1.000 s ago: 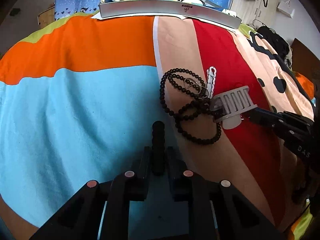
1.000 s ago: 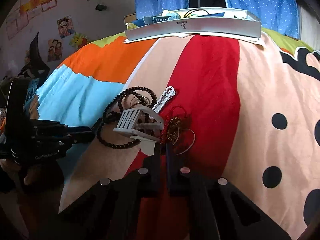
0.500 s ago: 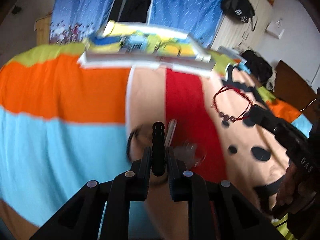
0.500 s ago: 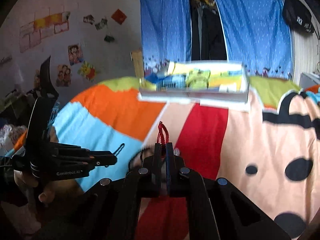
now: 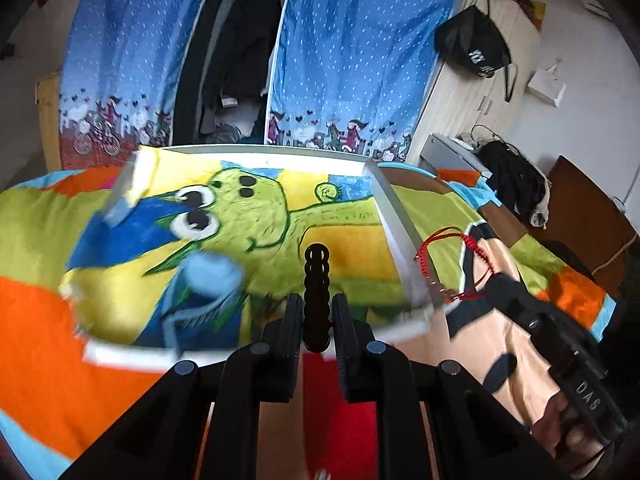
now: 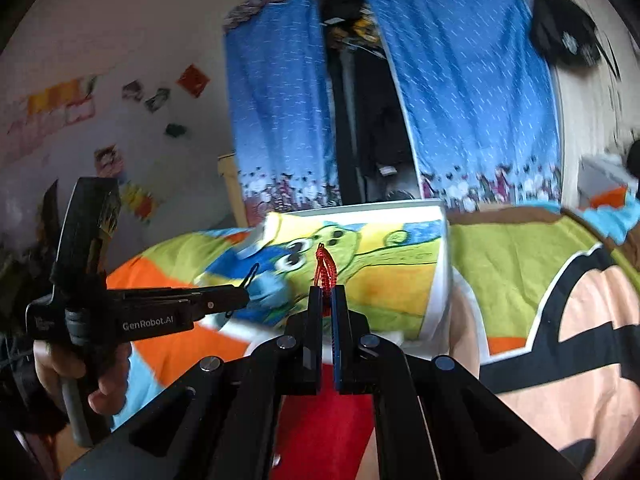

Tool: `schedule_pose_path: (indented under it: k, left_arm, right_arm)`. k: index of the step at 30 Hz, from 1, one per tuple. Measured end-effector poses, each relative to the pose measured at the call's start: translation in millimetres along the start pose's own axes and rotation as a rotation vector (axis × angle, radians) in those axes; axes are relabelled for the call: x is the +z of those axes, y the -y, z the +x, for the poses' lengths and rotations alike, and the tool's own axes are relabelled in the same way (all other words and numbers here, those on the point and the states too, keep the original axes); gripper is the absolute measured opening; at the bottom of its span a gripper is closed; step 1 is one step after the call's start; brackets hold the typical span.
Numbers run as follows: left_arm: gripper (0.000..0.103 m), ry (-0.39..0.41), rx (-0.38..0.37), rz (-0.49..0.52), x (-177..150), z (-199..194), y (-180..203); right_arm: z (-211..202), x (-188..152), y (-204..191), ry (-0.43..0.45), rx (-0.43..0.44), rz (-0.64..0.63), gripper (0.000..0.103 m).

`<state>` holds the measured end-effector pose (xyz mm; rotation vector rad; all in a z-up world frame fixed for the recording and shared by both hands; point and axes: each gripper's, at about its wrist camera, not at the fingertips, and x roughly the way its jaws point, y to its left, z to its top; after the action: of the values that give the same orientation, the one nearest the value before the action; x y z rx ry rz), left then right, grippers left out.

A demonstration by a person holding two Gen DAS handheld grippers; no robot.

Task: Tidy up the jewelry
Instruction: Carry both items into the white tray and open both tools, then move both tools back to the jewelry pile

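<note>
My left gripper [image 5: 317, 312] is shut on a black bead bracelet [image 5: 317, 276] that sticks up between its fingers, held above the near edge of a shallow white tray [image 5: 394, 224] with a green cartoon picture inside. My right gripper [image 6: 326, 300] is shut on a red cord bracelet [image 6: 323, 268], which in the left wrist view hangs as a red loop [image 5: 448, 256] over the tray's right rim. The left gripper also shows in the right wrist view [image 6: 240, 298] at the left, over the tray [image 6: 440, 280].
The tray lies on a bed with a striped orange, red, peach and green cover [image 5: 36, 320]. A blurred blue object [image 5: 212, 272] lies in the tray. Blue curtains [image 5: 352, 60] and a wardrobe [image 5: 464, 104] stand behind.
Both grippers have lifted off the bedspread with their bracelets and moved forward to the tray. The pile of jewelry and the white rack have dropped out of view.
</note>
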<state>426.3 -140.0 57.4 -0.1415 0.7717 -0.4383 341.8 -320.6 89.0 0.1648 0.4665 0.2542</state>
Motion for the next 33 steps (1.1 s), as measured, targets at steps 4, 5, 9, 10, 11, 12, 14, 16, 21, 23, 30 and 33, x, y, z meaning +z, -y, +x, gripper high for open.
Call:
schedule_pose_path:
  k: [4,5,9,10,11,12,14,16,21,23,30,33]
  left_arm:
    - [0.015,-0.036,0.002,-0.017,11,39,-1]
    - [0.015,-0.049,0.002,-0.019,11,47,-1]
    - [0.015,-0.097,0.026,-0.006,7,74,1]
    - [0.015,-0.107,0.031,-0.002,6,79,1]
    - [0.015,-0.115,0.032,-0.005,4,83,1]
    - [0.015,-0.118,0.027,-0.013,3,85,-1]
    - [0.015,-0.113,0.012,-0.036,2,85,-4]
    - [0.015,-0.101,-0.009,-0.059,1,83,-7]
    - [0.031,-0.063,-0.057,-0.117,2,71,-10]
    - [0.067,-0.028,-0.061,-0.134,3,59,-8]
    - [0.103,0.160,-0.001,-0.094,0,-8,15]
    - [0.103,0.261,0.031,-0.056,-10,-44,23]
  right_arm:
    - [50,-2,29,-0.064,-0.029,0.072,0.004]
    - [59,-5,32,-0.080,-0.036,0.077,0.004]
    - [90,-19,44,-0.143,-0.069,0.082,0.004]
    - [94,-22,47,-0.148,-0.077,0.088,0.004]
    - [97,-24,50,-0.151,-0.080,0.093,0.004]
    - [99,-27,52,-0.155,-0.090,0.098,0.004]
    - [97,-30,55,-0.141,-0.104,0.100,0.004]
    - [91,-32,55,-0.119,-0.114,0.080,0.004]
    - [76,-30,54,-0.067,-0.138,0.049,0.023]
    - [66,-28,55,-0.042,-0.149,0.056,0.037]
    - [4,-20,56,0.076,-0.188,0.084,0.074]
    - [-29,-20,50,0.123,-0.211,0.081,0.086]
